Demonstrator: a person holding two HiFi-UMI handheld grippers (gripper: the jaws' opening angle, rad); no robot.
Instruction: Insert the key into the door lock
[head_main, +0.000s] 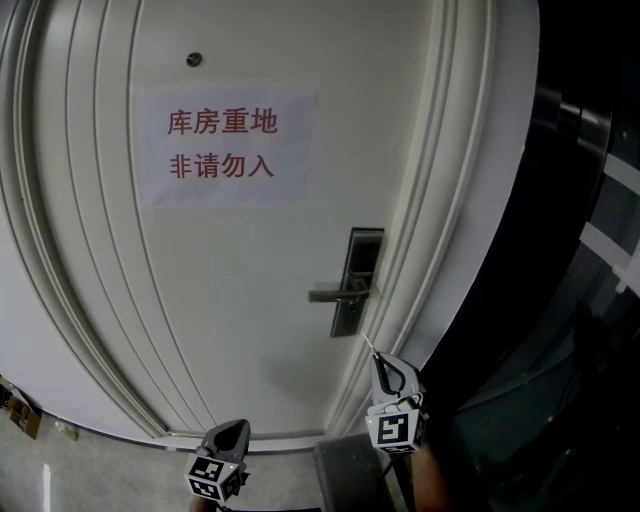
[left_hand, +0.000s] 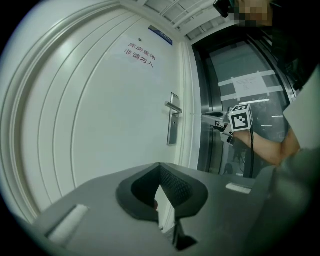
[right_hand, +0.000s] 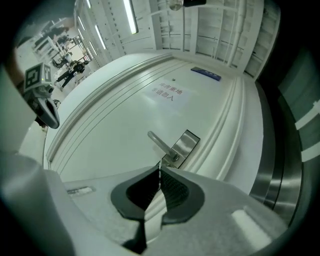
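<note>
Overall: a white door (head_main: 250, 300) with a moulded frame fills the head view, and a dark glass wall (head_main: 575, 300) stands at its right.
Door lock: a metal lock plate (head_main: 360, 262) with a lever handle (head_main: 335, 294) sits on the right side of the door. The keyhole is too small to make out.
Key: the key (right_hand: 159, 168) is thin and metallic, and it sticks out from the tips of the right hand-held gripper (head_main: 378, 362) toward the lock plate. In the head view its tip is near the lower end of the plate. The left gripper view shows free space between the key and the plate, so it is not inserted.
Right hand-held gripper: the jaws are pressed together and pinch the key. It is held up in front of the door frame, below and right of the handle, with a bare forearm (left_hand: 270, 147) behind it.
Left hand-held gripper: the left hand-held gripper (head_main: 238, 428) is low at the bottom edge of the head view, well apart from the lock. Its jaw tips are pressed together with nothing between them.
Notice: a white paper (head_main: 222, 146) with red characters is on the upper door, above and left of the lock.
Peephole: a small dark peephole (head_main: 194, 60) is above the paper.
</note>
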